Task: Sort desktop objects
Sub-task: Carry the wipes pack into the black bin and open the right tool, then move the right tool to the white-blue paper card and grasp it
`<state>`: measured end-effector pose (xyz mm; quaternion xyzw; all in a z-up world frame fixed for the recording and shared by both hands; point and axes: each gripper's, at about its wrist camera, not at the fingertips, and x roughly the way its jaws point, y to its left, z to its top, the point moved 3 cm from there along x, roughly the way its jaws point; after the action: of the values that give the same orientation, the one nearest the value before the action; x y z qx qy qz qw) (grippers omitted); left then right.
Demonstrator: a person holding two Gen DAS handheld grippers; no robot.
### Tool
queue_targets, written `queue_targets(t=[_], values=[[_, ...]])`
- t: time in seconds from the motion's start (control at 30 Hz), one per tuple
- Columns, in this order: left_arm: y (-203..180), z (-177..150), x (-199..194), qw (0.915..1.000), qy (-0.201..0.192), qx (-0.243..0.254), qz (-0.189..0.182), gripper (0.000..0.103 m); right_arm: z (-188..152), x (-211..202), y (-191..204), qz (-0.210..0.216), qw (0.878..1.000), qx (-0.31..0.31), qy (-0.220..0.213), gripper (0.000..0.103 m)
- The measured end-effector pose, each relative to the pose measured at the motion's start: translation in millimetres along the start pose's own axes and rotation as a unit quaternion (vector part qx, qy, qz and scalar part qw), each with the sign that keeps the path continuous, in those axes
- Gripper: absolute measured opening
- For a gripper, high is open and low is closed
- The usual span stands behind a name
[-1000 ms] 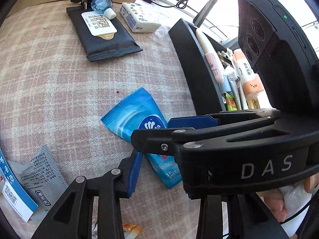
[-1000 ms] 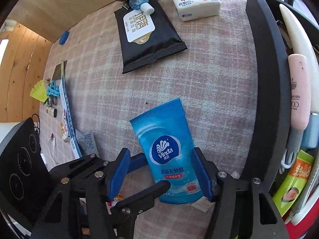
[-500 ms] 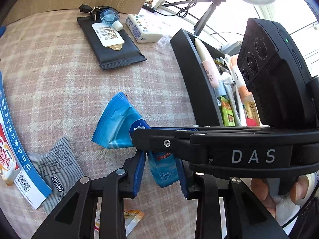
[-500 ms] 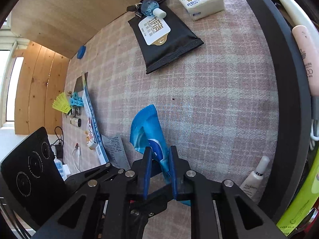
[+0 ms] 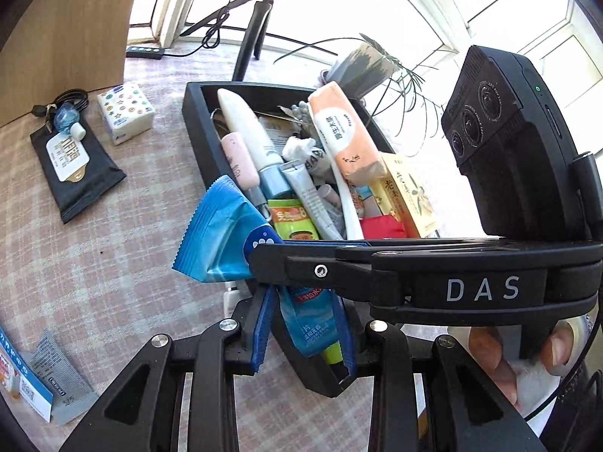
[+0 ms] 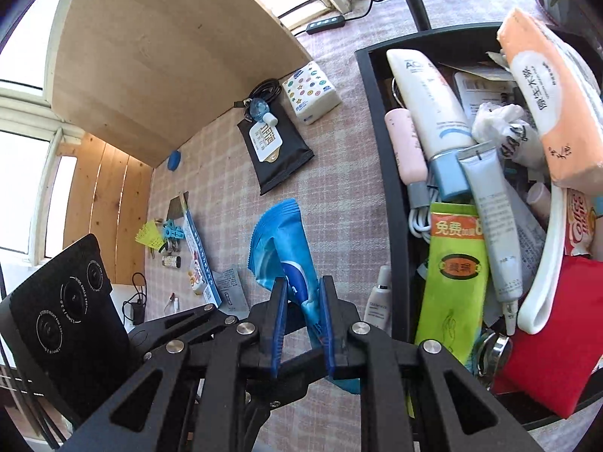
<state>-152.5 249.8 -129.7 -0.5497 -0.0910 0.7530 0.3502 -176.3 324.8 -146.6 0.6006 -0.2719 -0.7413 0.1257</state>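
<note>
A blue wet-wipe packet [image 5: 222, 241] hangs in the air, crumpled, just left of the black storage bin [image 5: 196, 120]. My right gripper [image 6: 303, 320] is shut on the packet [image 6: 280, 241] around its middle. In the left wrist view the right gripper [image 5: 264, 260] crosses sideways in front. Below it my left gripper [image 5: 305, 335] is shut on the packet's lower end. The bin [image 6: 380, 120] is crammed with tubes, sachets and an orange tissue pack [image 6: 546, 105].
On the pink checked cloth lie a black wipes pack [image 5: 75, 165], a patterned tissue pack [image 5: 124, 111] and a small blue bottle [image 5: 68, 118]. Leaflets [image 5: 34, 395] lie near left. A small white bottle [image 6: 378, 301] stands against the bin. A wooden board [image 6: 169, 56] stands behind.
The right jaws closed from wide open onto the packet. Both grippers then lifted it off the cloth and carried it toward the bin, which now fills the views.
</note>
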Motion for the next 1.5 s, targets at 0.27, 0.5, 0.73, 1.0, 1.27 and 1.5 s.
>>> queue_targets(t=[0.27, 0.5, 0.73, 1.0, 1.27, 1.5], values=[[-70.9, 20.0, 49.9, 0.9971, 0.036, 0.063, -0.024, 0.033, -7.9, -60.0, -65.6, -0.025, 0.997, 0.059, -0.051, 0.016], [-102.2, 25.2, 76.2, 0.9935, 0.052, 0.098, -0.021, 0.033, -10.3, -86.6, -104.6, -0.043, 0.993, 0.086, -0.071, 0.015], [-97.3, 29.7, 84.4, 0.9940, 0.062, 0.090, 0.005, 0.049, -8.8, -98.4, -117.2, -0.090, 0.989, 0.087, -0.084, 0.032], [-78.4, 29.5, 66.8, 0.9956, 0.050, 0.077, 0.016, 0.049, -6.2, -111.2, -114.3, -0.101, 0.986, 0.083, -0.107, 0.045], [-39.1, 18.9, 20.8, 0.9967, 0.026, 0.061, 0.046, 0.049, -5.9, -104.7, -88.9, -0.096, 0.988, 0.061, -0.106, 0.045], [37.9, -4.2, -37.9, 0.9967, -0.002, -0.009, 0.081, 0.049, -1.5, -89.6, -45.1, -0.071, 0.993, 0.020, -0.097, 0.046]])
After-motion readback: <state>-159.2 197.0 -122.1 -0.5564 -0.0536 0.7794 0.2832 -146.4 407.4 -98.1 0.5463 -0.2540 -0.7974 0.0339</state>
